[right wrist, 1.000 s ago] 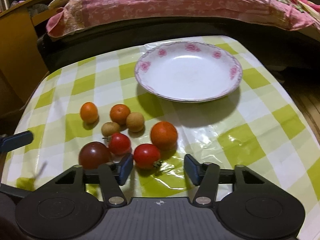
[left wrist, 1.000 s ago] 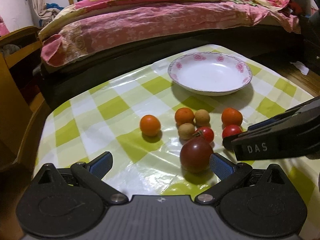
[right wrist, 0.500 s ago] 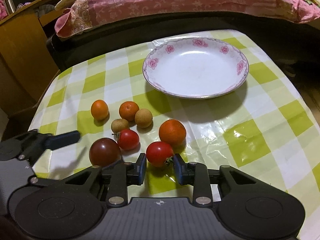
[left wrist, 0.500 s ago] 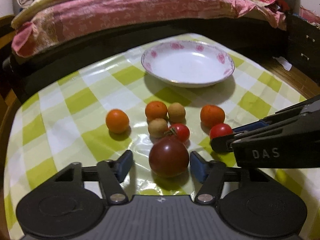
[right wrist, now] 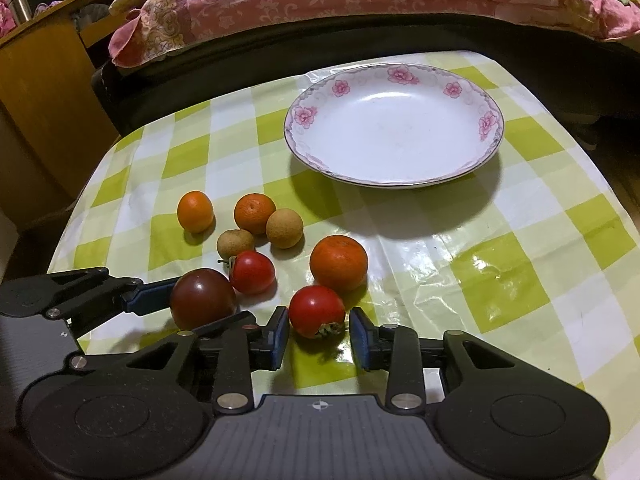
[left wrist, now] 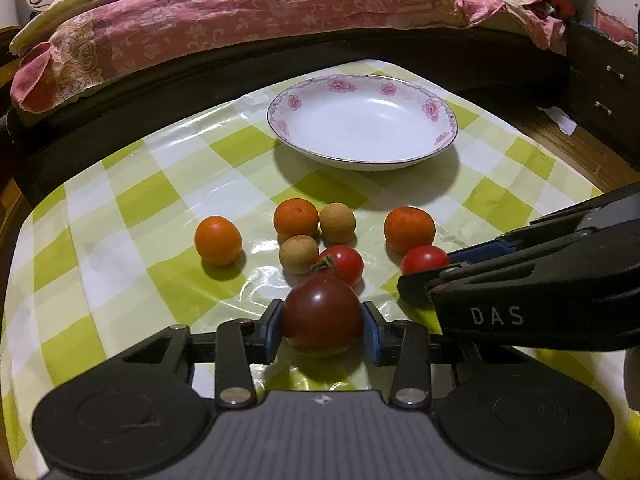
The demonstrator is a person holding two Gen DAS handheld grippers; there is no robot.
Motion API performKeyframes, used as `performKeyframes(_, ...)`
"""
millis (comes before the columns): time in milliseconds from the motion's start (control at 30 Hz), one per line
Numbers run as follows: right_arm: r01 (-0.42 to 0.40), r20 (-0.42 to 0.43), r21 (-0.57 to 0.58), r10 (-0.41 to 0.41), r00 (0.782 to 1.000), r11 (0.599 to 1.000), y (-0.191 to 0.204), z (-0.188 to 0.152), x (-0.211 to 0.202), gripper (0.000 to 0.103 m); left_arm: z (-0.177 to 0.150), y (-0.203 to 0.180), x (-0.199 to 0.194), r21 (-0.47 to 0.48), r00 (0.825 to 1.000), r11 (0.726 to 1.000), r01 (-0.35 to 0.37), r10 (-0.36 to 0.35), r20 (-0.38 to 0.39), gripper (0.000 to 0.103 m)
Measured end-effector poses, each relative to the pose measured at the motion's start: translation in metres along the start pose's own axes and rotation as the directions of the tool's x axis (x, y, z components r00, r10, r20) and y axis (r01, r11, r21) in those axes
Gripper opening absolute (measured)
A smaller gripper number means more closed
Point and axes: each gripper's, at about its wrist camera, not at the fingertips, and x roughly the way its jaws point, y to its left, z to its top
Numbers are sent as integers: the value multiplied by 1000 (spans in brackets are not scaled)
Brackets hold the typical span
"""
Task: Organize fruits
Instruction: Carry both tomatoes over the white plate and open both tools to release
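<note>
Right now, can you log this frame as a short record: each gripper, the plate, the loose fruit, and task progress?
left gripper: jaws have just been closing; pads press the dark tomato
right gripper: jaws have just been closing; shut on the red tomato
plate: empty, beyond the fruit
loose fruit: three oranges, two brown fruits, second red tomato
surface: checked tablecloth
progress: nothing in the plate yet
</note>
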Motion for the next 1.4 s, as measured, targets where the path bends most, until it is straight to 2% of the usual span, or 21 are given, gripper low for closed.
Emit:
performKeyframes(333, 20, 19, -19, -19, 1000, 1000, 0, 1, -12, 26, 8, -8, -7, 30, 999, 999, -31, 31, -20, 46)
performKeyframes(700, 22, 68, -3, -22, 997, 1000, -7, 9, -32, 26, 31, -21, -17, 62, 1000, 998, -16, 16, 4, 46)
performKeyframes(1100, 51, 107, 25, -53, 993, 998, -23, 43, -35, 26, 58, -4, -9, 9, 1000, 1000, 12, -12, 12, 46)
performKeyframes(1400, 84, 88, 15, -85, 993, 996, -38, 67, -18, 26, 92, 1, 12, 29, 999, 999, 24, -25, 27, 46)
